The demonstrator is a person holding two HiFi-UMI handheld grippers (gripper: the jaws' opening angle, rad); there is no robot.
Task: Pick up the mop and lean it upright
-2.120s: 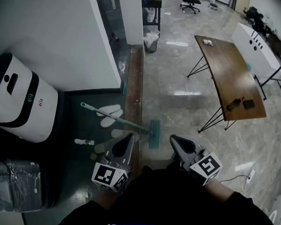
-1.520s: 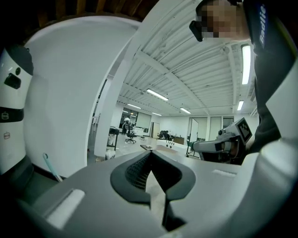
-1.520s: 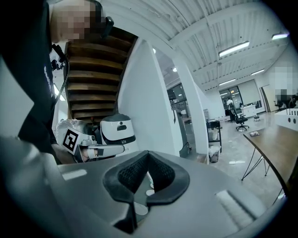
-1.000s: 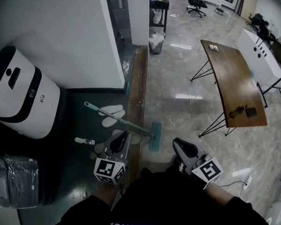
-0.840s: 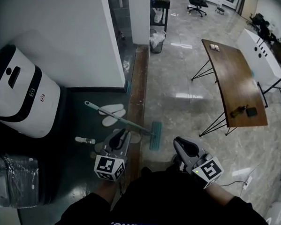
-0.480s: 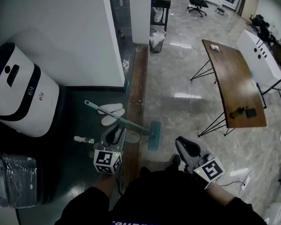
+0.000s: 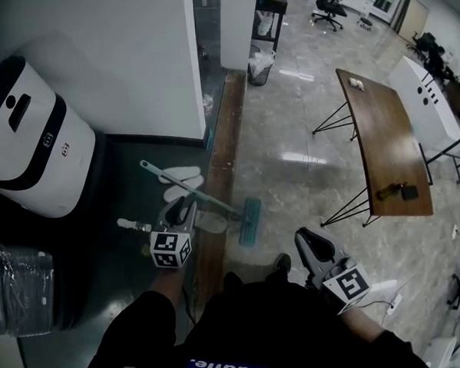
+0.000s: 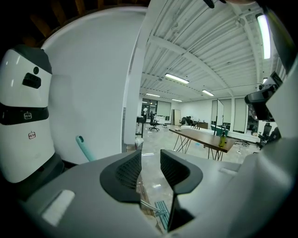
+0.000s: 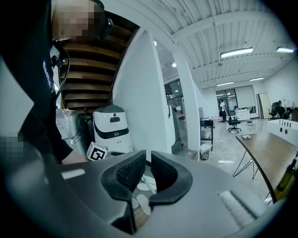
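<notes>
The mop (image 7: 222, 208) lies flat on the floor: its teal handle tip (image 7: 144, 165) is near the white wall and its teal head (image 7: 250, 221) rests on the tiles. My left gripper (image 7: 186, 205) hovers just over the middle of the handle. Its jaws are opening and nothing is between them. In the left gripper view (image 8: 150, 159) the handle tip (image 8: 80, 139) rises at the left and the mop head (image 8: 162, 211) shows below the gap. My right gripper (image 7: 304, 237) hangs back to the right of the mop head. Its jaws stand almost together and hold nothing (image 9: 148, 160).
White slippers (image 7: 180, 175) lie under and beside the handle, and a small white bottle (image 7: 132, 224) lies left of the gripper. A white machine (image 7: 28, 144) and a wrapped bundle (image 7: 20, 286) stand at the left. A wooden strip (image 7: 217, 165) borders the tiles. A brown table (image 7: 381, 133) stands at the right.
My left gripper has moved forward and left over the mop handle, and its jaws have parted. The right gripper has drifted back to the right. The mop has not moved.
</notes>
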